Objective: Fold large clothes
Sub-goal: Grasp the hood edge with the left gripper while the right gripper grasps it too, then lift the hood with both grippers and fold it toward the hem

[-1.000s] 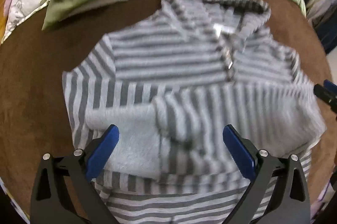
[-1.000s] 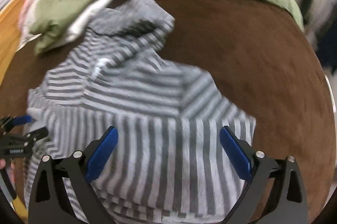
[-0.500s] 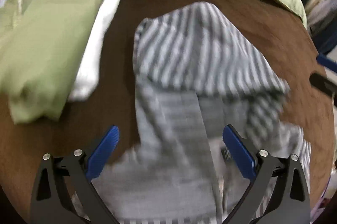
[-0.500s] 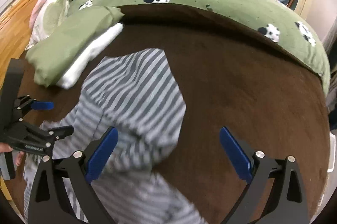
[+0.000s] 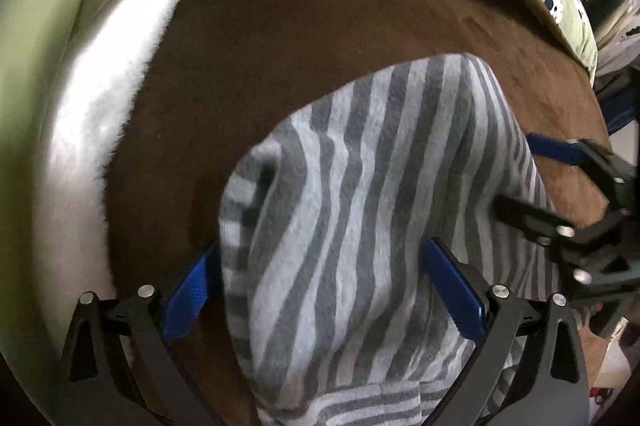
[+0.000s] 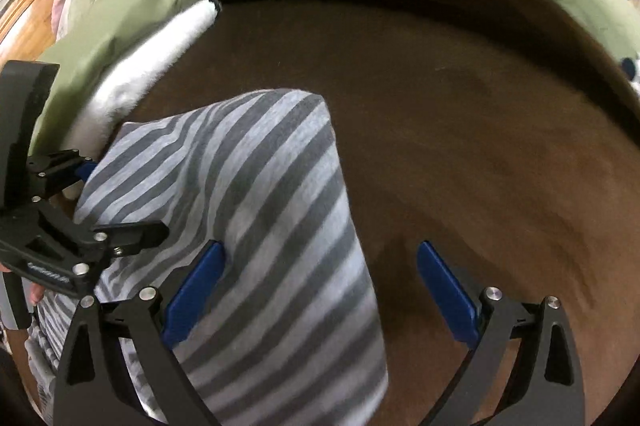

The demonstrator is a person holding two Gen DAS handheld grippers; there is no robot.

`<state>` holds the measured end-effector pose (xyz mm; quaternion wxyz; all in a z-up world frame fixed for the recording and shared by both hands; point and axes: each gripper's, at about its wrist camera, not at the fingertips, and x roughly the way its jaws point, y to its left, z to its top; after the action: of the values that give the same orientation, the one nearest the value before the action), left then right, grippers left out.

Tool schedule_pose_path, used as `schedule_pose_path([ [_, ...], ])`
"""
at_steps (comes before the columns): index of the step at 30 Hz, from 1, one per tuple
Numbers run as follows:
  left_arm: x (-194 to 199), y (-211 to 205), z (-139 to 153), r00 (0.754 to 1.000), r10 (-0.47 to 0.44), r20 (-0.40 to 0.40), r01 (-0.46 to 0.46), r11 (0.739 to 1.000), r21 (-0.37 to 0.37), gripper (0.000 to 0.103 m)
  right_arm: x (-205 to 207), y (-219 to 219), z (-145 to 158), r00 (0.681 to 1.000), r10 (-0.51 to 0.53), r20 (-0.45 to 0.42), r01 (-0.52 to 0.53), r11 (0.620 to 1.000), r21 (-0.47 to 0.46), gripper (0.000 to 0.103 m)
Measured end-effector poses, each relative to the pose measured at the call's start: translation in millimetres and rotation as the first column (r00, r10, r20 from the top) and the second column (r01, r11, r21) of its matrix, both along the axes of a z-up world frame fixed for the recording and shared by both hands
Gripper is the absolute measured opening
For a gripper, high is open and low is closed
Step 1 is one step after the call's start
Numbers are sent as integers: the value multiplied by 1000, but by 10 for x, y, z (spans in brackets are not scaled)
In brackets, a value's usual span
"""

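Straddling striped hood (image 6: 280, 209) edge, right tongs (image 6: 320, 290) closing

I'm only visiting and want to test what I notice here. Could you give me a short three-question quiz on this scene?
1. True or false: the striped hoodie lies on a brown blanket.
2. What lies under the folded green garment: A a white garment, B a book?
3. Fill in: the hoodie's hood lies between the fingers of the left ___.

Key: 1 true; 2 A; 3 hand-held gripper.
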<state>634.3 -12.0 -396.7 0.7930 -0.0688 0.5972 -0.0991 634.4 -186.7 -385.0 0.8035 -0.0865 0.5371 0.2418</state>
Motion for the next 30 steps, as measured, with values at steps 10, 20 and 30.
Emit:
schedule_pose_path([
  [10,-102,49,100,999,-11,45,9,999,32,47,-203,157,136,998,63,22,-63,998,1,15],
  [20,-177,-47,298,998,-5,64,-1,995,102,21,-316,82,481,999,37,36,-39,997,64,12],
  [30,-823,26,983,974,34,226,-61,992,115,19,-952,37,1206,981,81,174,-97,992,85,10],
])
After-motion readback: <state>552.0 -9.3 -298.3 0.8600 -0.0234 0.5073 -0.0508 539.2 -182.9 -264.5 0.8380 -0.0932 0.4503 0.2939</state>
